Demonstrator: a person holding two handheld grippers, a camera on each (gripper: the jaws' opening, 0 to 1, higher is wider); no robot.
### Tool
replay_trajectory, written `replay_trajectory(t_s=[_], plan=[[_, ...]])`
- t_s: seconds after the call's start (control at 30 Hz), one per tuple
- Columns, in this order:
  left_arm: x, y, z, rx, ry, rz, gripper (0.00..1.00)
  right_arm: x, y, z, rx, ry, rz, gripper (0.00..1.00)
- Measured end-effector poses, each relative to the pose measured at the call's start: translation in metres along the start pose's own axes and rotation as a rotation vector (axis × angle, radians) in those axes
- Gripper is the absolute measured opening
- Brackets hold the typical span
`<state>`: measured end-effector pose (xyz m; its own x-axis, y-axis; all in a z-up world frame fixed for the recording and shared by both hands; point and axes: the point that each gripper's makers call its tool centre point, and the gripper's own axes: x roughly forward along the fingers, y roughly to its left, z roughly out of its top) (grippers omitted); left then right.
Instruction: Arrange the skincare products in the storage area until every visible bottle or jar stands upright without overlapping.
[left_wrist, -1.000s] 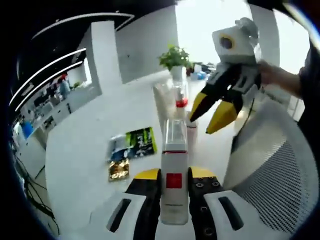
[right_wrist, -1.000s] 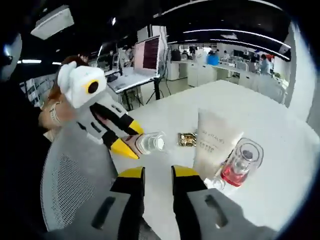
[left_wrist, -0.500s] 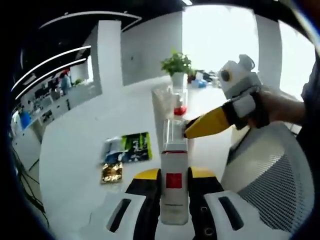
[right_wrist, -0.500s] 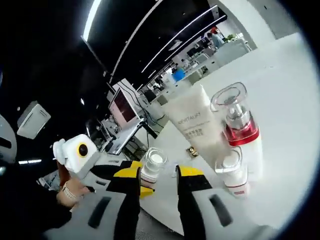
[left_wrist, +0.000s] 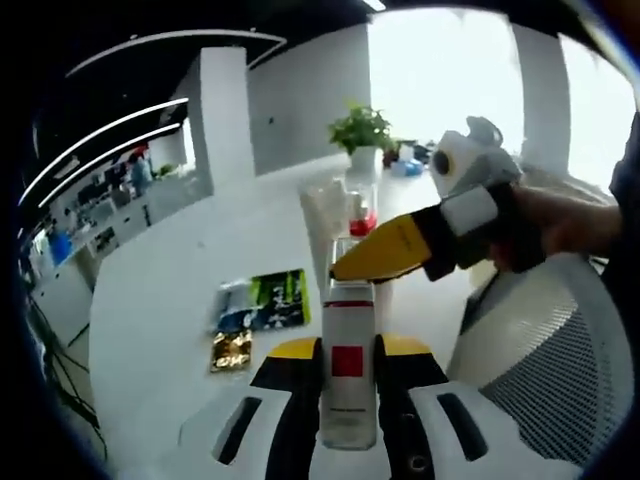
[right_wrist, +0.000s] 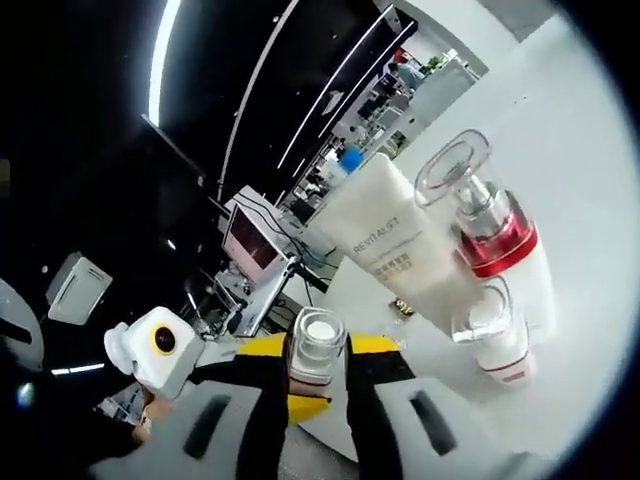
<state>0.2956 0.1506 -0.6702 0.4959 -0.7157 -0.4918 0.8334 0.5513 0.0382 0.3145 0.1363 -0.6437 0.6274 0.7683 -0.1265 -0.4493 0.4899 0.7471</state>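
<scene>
In the left gripper view, the right gripper (left_wrist: 345, 270) has moved further across than half a second ago, its yellow jaws now lying over the clear cap of the white bottle (left_wrist: 348, 385). That bottle, with a red square on its label and a red band under the cap, is clamped between the left gripper's (left_wrist: 347, 352) jaws. Beyond it a white table (left_wrist: 160, 300) carries flat sachets (left_wrist: 262, 300), a pale tube (left_wrist: 322, 215) and a red-collared bottle (left_wrist: 362, 215), with a potted plant (left_wrist: 360, 130) further back in a bright open office. A mesh chair back (left_wrist: 545, 340) sits lower right.

In the right gripper view, the bottle's clear cap (right_wrist: 317, 350) now sits between the right gripper's (right_wrist: 318, 352) jaws, where before it stood ahead of them; whether they press it I cannot tell. Past it stand the cream tube (right_wrist: 395, 250), the red-collared pump bottle (right_wrist: 490, 225) and a small clear-capped bottle (right_wrist: 495, 335), close together. The left gripper (right_wrist: 245, 385) shows lower left.
</scene>
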Motion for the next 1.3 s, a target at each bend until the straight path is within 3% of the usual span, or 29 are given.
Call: replay_trajectory(t_s=[0.07,0.37,0.67,0.77,0.83,0.93,1.2,1.3], plan=[[0.0,0.002,0.003,0.028,-0.02,0.012,0.17,-0.001,0.001,0.002,0.003,-0.009,0.004,0.19],[0.003,-0.002,0.001,0.029,-0.008,-0.008,0.18,-0.003,0.003,0.004,-0.004,-0.013,0.016,0.17],[0.003,-0.012,-0.008,0.101,0.051,-0.103,0.2,-0.004,0.009,0.002,-0.122,0.031,0.044,0.17],[0.002,-0.011,-0.008,0.115,0.06,-0.131,0.22,-0.005,0.014,0.004,-0.191,0.05,0.066,0.16],[0.0,-0.009,-0.008,0.127,0.066,-0.143,0.24,-0.005,0.013,0.004,-0.3,0.078,0.061,0.16],[-0.001,-0.007,-0.008,0.131,0.067,-0.169,0.26,-0.005,0.02,0.005,-0.35,0.092,0.106,0.16],[0.006,-0.014,-0.013,0.215,0.106,-0.267,0.26,-0.004,0.026,-0.007,-0.625,0.218,0.169,0.16],[0.009,-0.016,-0.014,0.254,0.118,-0.281,0.29,-0.004,0.028,-0.012,-0.685,0.258,0.2,0.16]])
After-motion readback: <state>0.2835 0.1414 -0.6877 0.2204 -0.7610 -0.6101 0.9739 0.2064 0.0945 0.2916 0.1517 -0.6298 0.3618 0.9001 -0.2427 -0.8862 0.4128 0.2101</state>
